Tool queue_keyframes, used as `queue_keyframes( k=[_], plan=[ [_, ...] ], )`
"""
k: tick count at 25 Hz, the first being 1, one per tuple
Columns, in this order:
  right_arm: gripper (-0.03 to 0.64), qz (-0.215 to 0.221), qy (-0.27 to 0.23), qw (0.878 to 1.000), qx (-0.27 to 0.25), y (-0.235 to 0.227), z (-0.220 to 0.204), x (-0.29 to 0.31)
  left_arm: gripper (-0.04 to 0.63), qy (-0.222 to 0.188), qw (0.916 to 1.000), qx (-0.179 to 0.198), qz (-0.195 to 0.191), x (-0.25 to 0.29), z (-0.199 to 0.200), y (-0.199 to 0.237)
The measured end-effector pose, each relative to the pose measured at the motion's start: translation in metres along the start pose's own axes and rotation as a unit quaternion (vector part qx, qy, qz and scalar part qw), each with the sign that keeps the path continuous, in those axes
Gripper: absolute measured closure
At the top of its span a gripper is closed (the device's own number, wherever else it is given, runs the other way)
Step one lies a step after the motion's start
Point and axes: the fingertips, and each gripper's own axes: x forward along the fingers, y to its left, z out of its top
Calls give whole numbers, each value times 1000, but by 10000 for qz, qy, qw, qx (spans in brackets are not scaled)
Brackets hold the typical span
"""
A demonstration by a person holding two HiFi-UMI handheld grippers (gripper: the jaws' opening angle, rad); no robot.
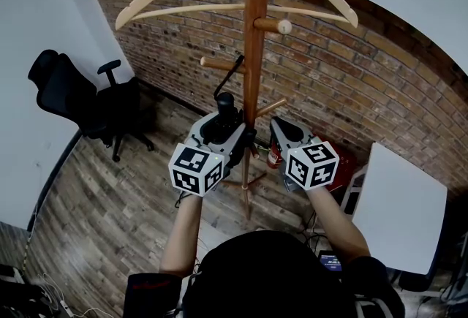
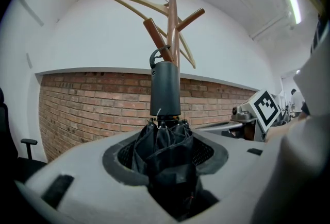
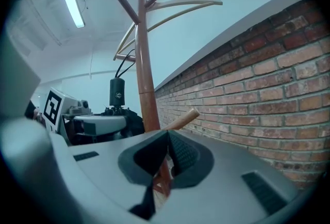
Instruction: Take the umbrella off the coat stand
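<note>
Head view, wood-plank floor [image 1: 110, 214], brick wall [image 1: 351, 82], left tool [image 1: 221, 128] clamped on umbrella [image 1: 225, 103], right tool [image 1: 281, 132] closed, empty.

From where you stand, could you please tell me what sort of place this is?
Most likely an office or workroom corner. A black swivel chair stands on the wood-plank floor, a white desk sits at the right, and a wooden coat stand stands by a bare brick wall.

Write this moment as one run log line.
left gripper: shut on umbrella | strap: looped on peg of coat stand | right gripper: shut, empty | umbrella not yet off
</note>
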Motion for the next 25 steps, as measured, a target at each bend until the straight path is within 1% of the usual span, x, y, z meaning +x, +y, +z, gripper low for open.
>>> queue_keyframes(
  k=[10, 25],
  plan=[
    [589, 134, -12, 9999, -35, 7, 5, 3, 370, -168, 9996, -26, 230, -12, 14, 9],
    [589, 435, -39, 9990, -55, 25, 9, 13, 370, -397, 9968, 7, 690, -37, 33, 27]
  ],
)
